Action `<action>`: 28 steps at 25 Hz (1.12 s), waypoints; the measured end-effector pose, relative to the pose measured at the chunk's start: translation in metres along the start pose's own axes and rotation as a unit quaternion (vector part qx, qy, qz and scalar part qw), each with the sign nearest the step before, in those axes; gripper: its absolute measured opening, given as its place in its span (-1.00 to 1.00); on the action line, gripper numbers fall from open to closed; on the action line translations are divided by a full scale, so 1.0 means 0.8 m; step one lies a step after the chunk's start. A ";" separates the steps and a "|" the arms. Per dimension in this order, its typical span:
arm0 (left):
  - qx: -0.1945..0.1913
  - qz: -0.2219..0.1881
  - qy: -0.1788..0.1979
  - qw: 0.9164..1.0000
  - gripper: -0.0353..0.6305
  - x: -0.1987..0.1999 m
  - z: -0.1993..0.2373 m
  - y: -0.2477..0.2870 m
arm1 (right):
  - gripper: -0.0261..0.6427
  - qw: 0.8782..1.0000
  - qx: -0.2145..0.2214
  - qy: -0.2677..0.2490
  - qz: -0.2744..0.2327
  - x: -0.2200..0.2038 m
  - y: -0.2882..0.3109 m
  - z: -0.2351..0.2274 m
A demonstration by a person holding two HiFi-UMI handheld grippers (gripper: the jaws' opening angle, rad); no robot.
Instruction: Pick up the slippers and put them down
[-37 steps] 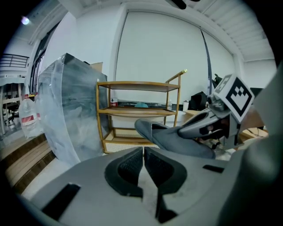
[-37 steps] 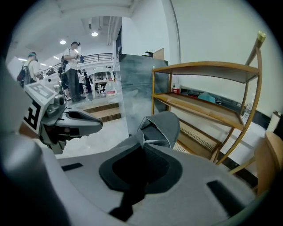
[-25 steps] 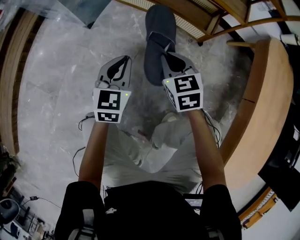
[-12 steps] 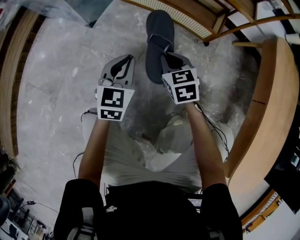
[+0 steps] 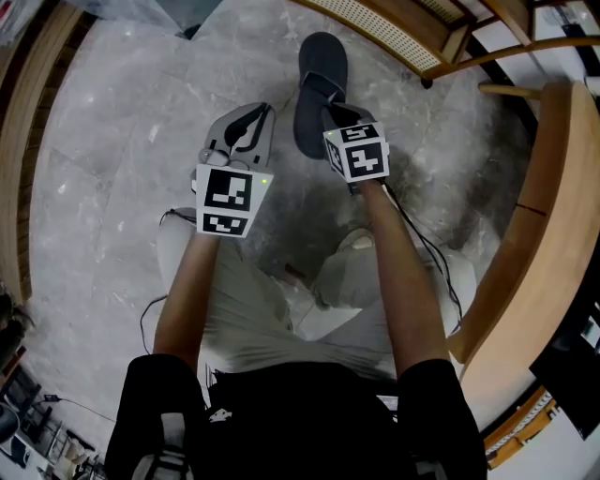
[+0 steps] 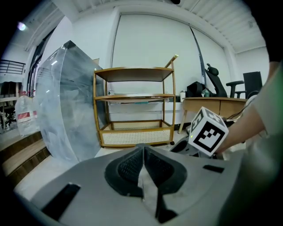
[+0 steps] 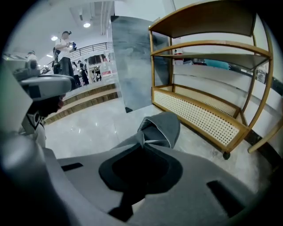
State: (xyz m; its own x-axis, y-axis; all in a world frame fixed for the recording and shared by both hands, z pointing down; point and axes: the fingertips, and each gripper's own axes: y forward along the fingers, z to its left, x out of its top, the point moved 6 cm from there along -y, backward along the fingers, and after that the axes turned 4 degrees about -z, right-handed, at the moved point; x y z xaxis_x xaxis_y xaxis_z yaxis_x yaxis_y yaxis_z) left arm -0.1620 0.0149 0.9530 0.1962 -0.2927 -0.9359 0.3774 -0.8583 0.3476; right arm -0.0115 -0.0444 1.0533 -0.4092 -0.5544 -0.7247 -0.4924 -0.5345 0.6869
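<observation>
One dark grey slipper (image 5: 319,70) hangs over the marble floor, its toe pointing away from me. My right gripper (image 5: 331,106) is shut on its strap, and in the right gripper view the slipper (image 7: 158,129) juts out just past the closed right gripper (image 7: 142,143). I cannot tell whether its sole touches the floor. My left gripper (image 5: 255,114) hovers beside it on the left, shut, with its pads together and nothing held. In the left gripper view, that left gripper (image 6: 143,150) points level toward a shelf, with the right gripper's marker cube (image 6: 208,132) off to the right. No second slipper shows.
A wooden shelf unit with a cane-mesh bottom (image 5: 394,28) (image 7: 199,114) (image 6: 135,106) stands just beyond the slipper. A curved wooden tabletop (image 5: 553,216) runs along the right. A tall clear plastic-wrapped panel (image 6: 66,110) stands at the left. Thin cables (image 5: 155,314) trail on the floor by my legs.
Both grippers have sunk toward the floor, the right one further, carrying the slipper down with it. The jaws of both have stayed shut.
</observation>
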 end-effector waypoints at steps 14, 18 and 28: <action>0.007 0.018 -0.008 1.000 -0.86 -0.034 0.015 0.004 | -0.89 0.995 0.032 0.001 0.094 -0.086 0.039 0.019; 0.008 0.020 -0.009 1.000 -0.86 -0.037 0.017 0.005 | -0.89 0.994 0.041 0.007 0.105 -0.100 0.044 0.023; 0.006 0.022 -0.001 1.000 -0.86 -0.040 0.015 0.009 | -0.79 0.989 0.063 0.002 0.133 -0.124 0.054 0.035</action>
State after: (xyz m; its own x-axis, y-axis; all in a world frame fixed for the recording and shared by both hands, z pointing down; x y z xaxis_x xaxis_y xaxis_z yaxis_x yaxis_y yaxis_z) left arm -0.1762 0.0130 0.9846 0.2101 -0.3310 -0.9199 0.3580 -0.8495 0.3874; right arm -0.0138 0.0050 1.1533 -0.5334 -0.6678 -0.5192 -0.4599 -0.2861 0.8406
